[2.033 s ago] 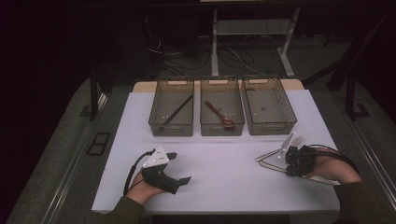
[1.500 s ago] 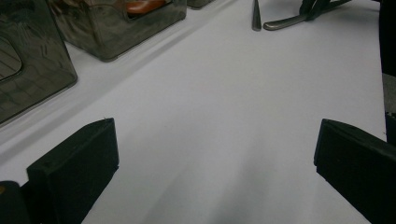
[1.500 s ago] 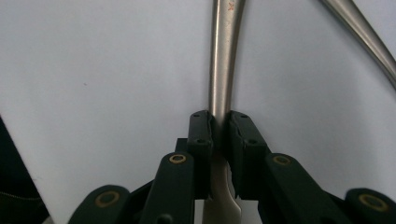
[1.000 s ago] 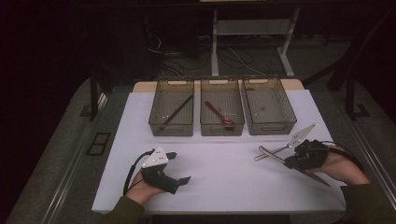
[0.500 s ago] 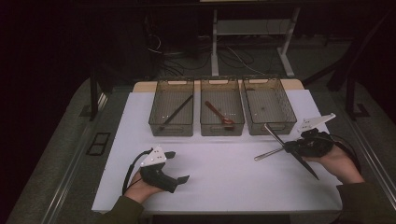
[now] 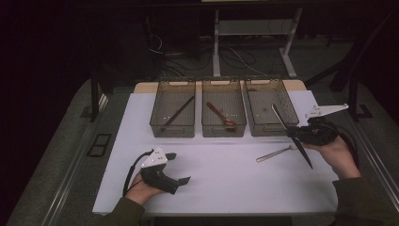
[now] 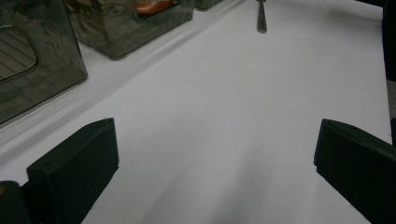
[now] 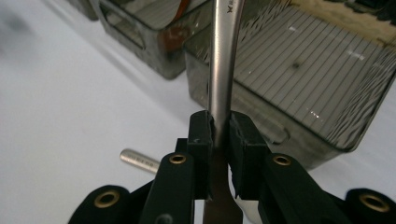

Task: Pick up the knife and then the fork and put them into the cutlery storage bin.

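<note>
Right gripper clamped on a knife, blade end raised over the near edge of the right bin, long axis running near to far. Fork lying on the mat just left of it. Left gripper near left, resting wide apart, holding nothing.

In the right gripper view, the metal utensil clamped between the jaws runs off the top edge, so its far end cannot be identified. A second metal handle is hidden behind the gripper beyond its rounded tip. In the left gripper view, a utensil handle is cut by the top edge, and the left bin by the left edge. In the high view, the reddish item in the middle bin is too small to name.
</note>
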A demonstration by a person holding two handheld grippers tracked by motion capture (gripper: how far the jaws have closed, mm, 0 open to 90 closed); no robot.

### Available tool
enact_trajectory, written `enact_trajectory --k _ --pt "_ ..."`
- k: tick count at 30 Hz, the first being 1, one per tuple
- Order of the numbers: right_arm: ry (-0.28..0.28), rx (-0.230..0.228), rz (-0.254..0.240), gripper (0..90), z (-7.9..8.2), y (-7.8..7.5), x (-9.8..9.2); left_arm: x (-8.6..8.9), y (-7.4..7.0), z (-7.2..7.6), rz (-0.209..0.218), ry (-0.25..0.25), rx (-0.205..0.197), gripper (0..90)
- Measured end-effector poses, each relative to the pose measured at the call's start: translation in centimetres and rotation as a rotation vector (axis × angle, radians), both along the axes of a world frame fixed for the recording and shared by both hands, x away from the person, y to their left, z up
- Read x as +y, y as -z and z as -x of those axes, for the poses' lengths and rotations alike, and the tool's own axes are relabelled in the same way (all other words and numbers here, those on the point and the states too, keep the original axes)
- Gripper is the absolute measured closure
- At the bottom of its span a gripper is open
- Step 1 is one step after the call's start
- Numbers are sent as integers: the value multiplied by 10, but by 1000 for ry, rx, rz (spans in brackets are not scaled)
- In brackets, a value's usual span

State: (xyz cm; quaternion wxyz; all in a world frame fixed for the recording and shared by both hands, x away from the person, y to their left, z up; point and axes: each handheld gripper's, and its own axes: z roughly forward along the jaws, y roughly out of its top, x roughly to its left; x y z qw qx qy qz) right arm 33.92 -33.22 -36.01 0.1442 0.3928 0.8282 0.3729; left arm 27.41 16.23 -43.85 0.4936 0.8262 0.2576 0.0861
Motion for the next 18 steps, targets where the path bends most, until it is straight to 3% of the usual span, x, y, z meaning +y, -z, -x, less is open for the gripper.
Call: enact_trajectory --k 14,18 --pt "66 -74 -78 786 -27 -20 5 1 -2 0 10 -14 -1 0" --pt "85 -91 -80 786 -39 -28 7 1 -2 0 11 -9 4 0"
